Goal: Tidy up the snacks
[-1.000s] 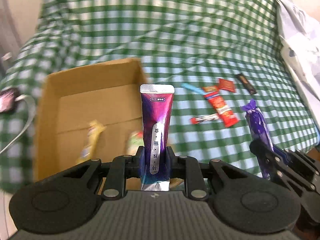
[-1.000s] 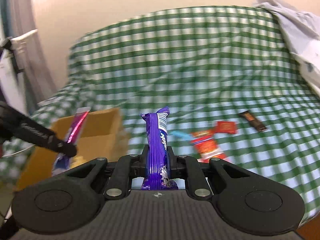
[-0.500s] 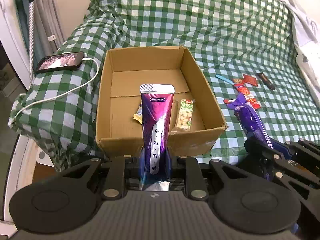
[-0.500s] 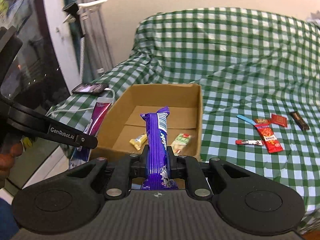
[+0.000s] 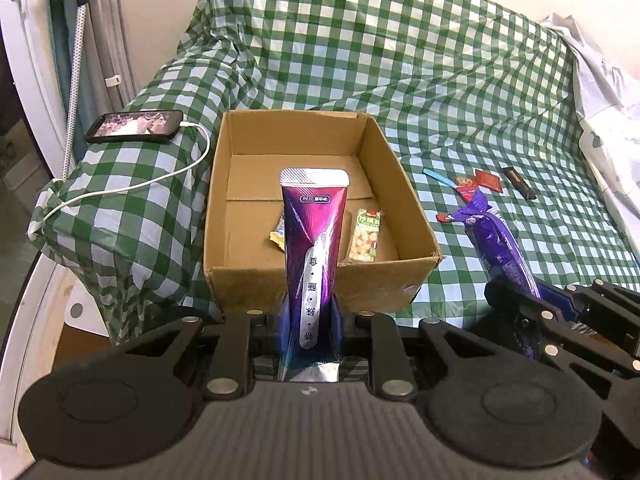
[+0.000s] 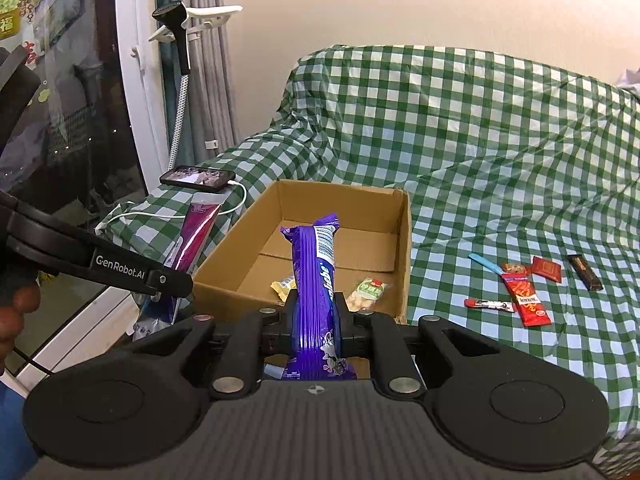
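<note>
My left gripper (image 5: pixel 310 316) is shut on a magenta-purple pouch (image 5: pixel 314 240) and holds it upright in front of the near wall of an open cardboard box (image 5: pixel 320 284). My right gripper (image 6: pixel 314 312) is shut on a purple wafer bar (image 6: pixel 314 280), upright, before the same box (image 6: pixel 404 240). The bar also shows in the left wrist view (image 5: pixel 500 248). In the box lie a green peanut packet (image 5: pixel 364 234) and a yellow snack (image 5: pixel 278 236). Several loose snacks lie on the checked cloth to the right, among them a red packet (image 6: pixel 526 298) and a dark bar (image 6: pixel 584 272).
A phone (image 5: pixel 134 126) on a white charging cable (image 5: pixel 132 186) rests on the covered arm left of the box. A window frame and a curtain (image 6: pixel 192 60) stand at the far left. White bedding (image 5: pixel 608 92) lies at the right edge.
Both grippers have pulled back and swung left, each still holding its snack. The box has come into full view, square in front of them.
</note>
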The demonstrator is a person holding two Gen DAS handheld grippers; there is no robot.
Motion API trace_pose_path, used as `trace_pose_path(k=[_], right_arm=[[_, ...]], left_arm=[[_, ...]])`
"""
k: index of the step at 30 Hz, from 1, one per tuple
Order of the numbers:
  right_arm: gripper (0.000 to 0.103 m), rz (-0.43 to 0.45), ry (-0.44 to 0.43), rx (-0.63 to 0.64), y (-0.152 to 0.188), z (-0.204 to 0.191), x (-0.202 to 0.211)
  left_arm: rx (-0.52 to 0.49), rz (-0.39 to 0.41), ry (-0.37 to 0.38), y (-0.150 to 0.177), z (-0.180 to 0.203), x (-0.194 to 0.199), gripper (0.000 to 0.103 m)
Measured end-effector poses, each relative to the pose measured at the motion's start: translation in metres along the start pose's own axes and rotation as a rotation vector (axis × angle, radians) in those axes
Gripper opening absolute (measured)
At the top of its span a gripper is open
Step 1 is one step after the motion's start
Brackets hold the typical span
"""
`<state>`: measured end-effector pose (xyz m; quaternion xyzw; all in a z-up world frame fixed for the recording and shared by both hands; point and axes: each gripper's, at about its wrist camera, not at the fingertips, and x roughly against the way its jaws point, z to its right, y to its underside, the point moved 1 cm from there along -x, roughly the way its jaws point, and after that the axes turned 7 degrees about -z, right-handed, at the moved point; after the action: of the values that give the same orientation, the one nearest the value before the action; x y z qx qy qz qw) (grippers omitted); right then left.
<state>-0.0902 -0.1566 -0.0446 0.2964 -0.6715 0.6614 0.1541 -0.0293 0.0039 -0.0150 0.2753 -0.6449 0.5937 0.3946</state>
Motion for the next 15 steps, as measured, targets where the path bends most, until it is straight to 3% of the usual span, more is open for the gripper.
trace_pose_path(k=[15], right_arm=[[0.016,-0.004,0.001,0.004,0.0020,-0.0018,0.0011]], left_arm=[[-0.001,0.006,0.003,0.0022,-0.0018,0.0016,0.023]])
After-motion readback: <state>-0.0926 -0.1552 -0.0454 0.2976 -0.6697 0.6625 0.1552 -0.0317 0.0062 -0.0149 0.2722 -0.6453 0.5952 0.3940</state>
